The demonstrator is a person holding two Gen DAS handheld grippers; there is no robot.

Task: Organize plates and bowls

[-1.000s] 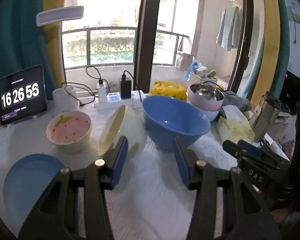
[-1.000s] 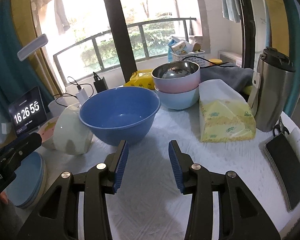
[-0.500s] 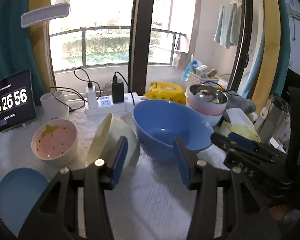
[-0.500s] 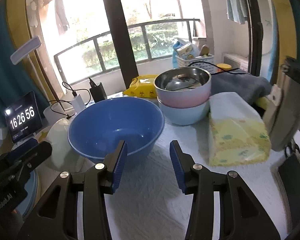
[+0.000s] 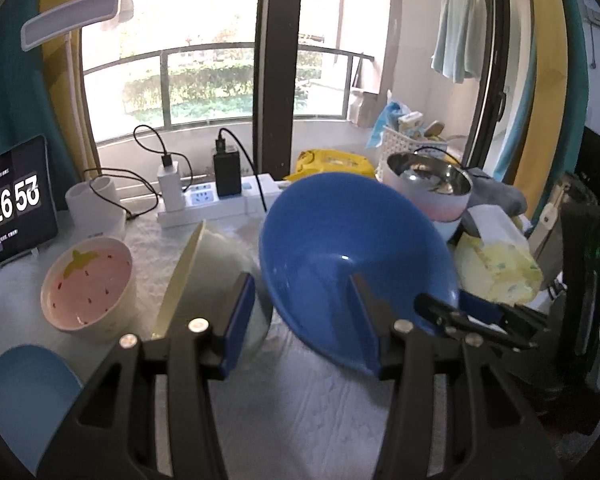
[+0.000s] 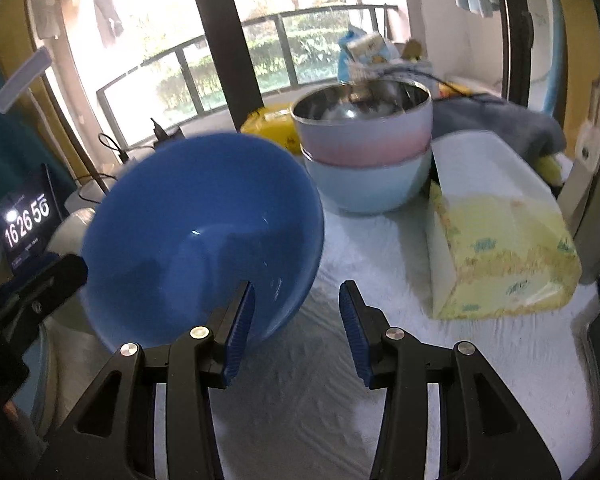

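Clock tablet [image 5: 12, 204], power strip [image 5: 216, 204], yellow tissue pack [image 6: 500, 256], steel flask [image 6: 596, 200]

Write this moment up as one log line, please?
phase: closing in on big blue bowl | left gripper: open, around near rim | right gripper: open, around near rim | bowl: tilted, not gripped

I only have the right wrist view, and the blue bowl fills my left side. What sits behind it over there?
Observer: A cream bowl lies tipped on its side, close beside the blue bowl.
Operator: Anything further left?
Observer: A pink bowl with a strawberry pattern stands upright in front of the clock.
Operator: Any plates?
Observer: A blue plate lies flat at the near left edge.
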